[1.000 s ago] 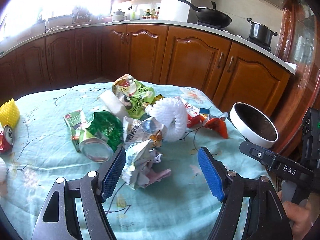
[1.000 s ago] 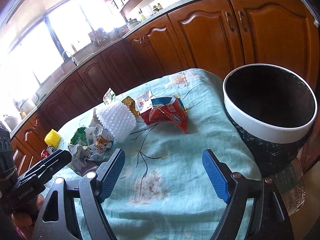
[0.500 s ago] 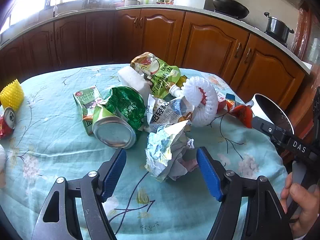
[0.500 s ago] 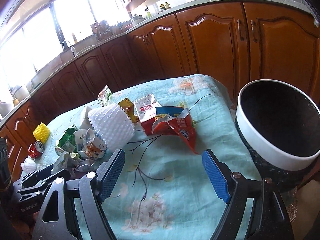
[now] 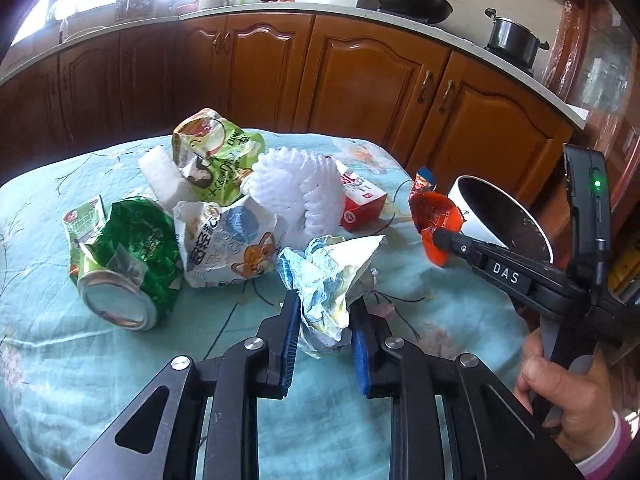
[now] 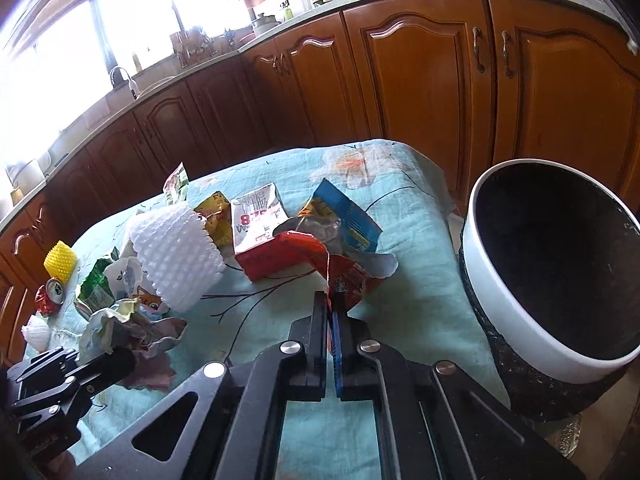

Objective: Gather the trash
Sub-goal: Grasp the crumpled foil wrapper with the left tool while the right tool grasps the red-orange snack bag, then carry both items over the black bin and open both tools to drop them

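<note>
My left gripper (image 5: 324,308) is shut on a crumpled paper wad (image 5: 330,276) lying on the teal tablecloth; the wad also shows in the right wrist view (image 6: 120,320). My right gripper (image 6: 331,304) is shut on the edge of a red and blue snack wrapper (image 6: 344,276), seen orange-red in the left wrist view (image 5: 436,216). The black bin with a white rim (image 6: 552,280) stands at the table's right edge, close beside the right gripper, and shows in the left wrist view (image 5: 500,220).
More trash lies on the table: a crushed green can (image 5: 128,268), a cartoon wrapper (image 5: 228,244), white foam netting (image 5: 304,188), a red carton (image 6: 264,240), a green pouch (image 5: 212,156), a yellow foam net (image 6: 60,260), a red can (image 6: 50,298). Wooden cabinets (image 5: 360,76) stand behind.
Both grippers have closed: the left on the paper wad, the right on the snack wrapper. Both moved forward toward the trash.
</note>
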Demonstrator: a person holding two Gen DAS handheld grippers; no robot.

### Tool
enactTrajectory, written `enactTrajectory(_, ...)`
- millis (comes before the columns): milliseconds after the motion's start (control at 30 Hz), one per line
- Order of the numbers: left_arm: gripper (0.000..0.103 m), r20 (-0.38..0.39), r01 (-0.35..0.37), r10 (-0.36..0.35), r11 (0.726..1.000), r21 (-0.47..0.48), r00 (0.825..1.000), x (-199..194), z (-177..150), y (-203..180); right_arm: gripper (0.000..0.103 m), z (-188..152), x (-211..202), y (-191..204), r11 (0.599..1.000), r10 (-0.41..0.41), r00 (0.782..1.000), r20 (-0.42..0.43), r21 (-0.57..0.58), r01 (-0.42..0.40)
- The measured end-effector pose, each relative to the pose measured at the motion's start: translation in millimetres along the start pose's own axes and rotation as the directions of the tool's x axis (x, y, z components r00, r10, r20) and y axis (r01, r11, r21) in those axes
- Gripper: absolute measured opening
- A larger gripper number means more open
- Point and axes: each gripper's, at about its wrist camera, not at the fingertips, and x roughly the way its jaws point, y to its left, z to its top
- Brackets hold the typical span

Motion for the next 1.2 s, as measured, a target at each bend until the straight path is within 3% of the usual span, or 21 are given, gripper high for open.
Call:
enactTrajectory(533,0.022,-0.004,0.055,-0.055,0.997,0.049,0.998,25.9,27.3,-36.8,0.001,-7.1,-53.3,-36.8,0.996,0.036,0.998,0.05,0.081,-0.04)
enactTrajectory(933,0.022,-0.001,0.117,-0.118,0.983,0.14,0.993,46.8,51.3,-87.2,0.001,0.5,-85.1,-87.4,0.987,-0.047,0.993,0.108,0.156,0.029)
enactTrajectory(1200,0.022,-0.025,0.16,-0.158,0.969,0.189,0.987,75.5,67.2,-125.3,0.001,8.1,-92.7,-131.7,0.973,-0.11,0.989,0.099,0.212,0.087)
